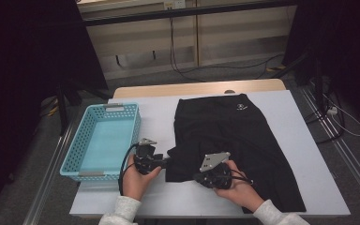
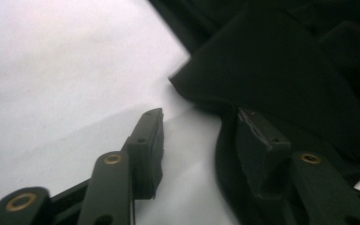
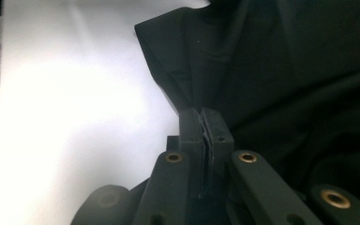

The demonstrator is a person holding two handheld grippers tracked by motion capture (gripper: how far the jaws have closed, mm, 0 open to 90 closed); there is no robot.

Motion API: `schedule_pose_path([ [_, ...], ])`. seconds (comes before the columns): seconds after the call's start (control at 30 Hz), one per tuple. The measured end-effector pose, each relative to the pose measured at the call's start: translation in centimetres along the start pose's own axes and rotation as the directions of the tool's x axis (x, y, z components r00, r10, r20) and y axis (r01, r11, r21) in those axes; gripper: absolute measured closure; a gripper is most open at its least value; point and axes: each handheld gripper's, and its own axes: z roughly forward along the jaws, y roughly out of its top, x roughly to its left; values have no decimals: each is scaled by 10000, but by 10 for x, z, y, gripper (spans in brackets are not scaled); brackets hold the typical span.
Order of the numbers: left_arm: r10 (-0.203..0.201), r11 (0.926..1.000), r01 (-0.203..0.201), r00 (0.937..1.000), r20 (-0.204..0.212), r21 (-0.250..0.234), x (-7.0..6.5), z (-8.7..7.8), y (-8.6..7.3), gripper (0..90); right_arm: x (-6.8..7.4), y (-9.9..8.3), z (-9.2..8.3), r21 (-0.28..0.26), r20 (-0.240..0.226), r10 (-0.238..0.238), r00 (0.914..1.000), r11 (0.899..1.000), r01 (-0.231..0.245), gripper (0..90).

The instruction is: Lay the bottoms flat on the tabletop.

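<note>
A black garment [image 1: 229, 131] with a small white logo lies spread on the white table [image 1: 304, 154], its near left part folded over. My right gripper [image 1: 201, 177] rests on the garment's near edge. In the right gripper view its jaws [image 3: 205, 123] are shut on a pinched fold of the black cloth [image 3: 272, 70]. My left gripper [image 1: 165, 162] points at the garment's left corner. In the left gripper view it [image 2: 199, 136] stands open, one jaw over the bare table [image 2: 65, 70] and the other over the black cloth [image 2: 281, 65], pressing on nothing.
A light blue perforated basket [image 1: 75, 157] stands at the table's left edge with nothing in it. White table surface shows to the right of the garment and along the front edge. Dark curtains and floor cables lie beyond the table.
</note>
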Motion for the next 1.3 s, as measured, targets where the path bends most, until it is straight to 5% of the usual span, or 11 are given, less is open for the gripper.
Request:
schedule_pose_path([
  [0.13, 4, 9998, -3, 10000, 31, -201, 1, -3, 2, 473, 4, -5, -8, 121, -564, -108, 9984, 9999, 115, 849],
  [0.33, 5, 9994, -7, 10000, -30, -339, 0, -3, 3, 431, 10, 5, -7, -760, -131, -225, 9997, 9969, 214, 586],
  [0.47, 96, 9985, -105, 9998, -171, -541, 0, -2, 4, 356, 15, 10, 11, -390, -45, -522, 9986, 9979, 520, 555],
  [0.53, 204, 9975, -218, 9996, -213, -666, 0, -3, 4, 310, 16, 10, 18, -316, 31, -557, 9984, 9979, 557, 595],
  [0.6, 261, 9965, -275, 9995, -197, -790, 0, -3, 4, 279, 15, 11, 16, -254, 86, -553, 9984, 9981, 555, 823],
  [0.63, 261, 9962, -279, 9994, -224, -821, 0, -4, 4, 273, 14, 11, 15, -180, 120, -556, 9984, 9983, 558, 865],
  [0.8, 176, 9969, -191, 9997, -196, -762, 1, -4, 4, 258, 14, 5, 6, 11, -420, -367, 9984, 9993, 367, 879],
  [1.0, 187, 9970, -199, 9997, -169, -748, 2, -4, 5, 259, 26, -2, -7, 290, -1498, -530, 9873, 9979, 580, 875],
  [1.1, 171, 9972, -184, 9997, -188, -722, 2, -3, 6, 259, 26, 0, -10, -140, -1224, -304, 9920, 9995, 289, 697],
  [1.3, 160, 9972, -174, 9997, -203, -723, 2, -3, 5, 259, 21, 11, -2, -671, -716, -192, 9972, 9976, 144, 521],
])
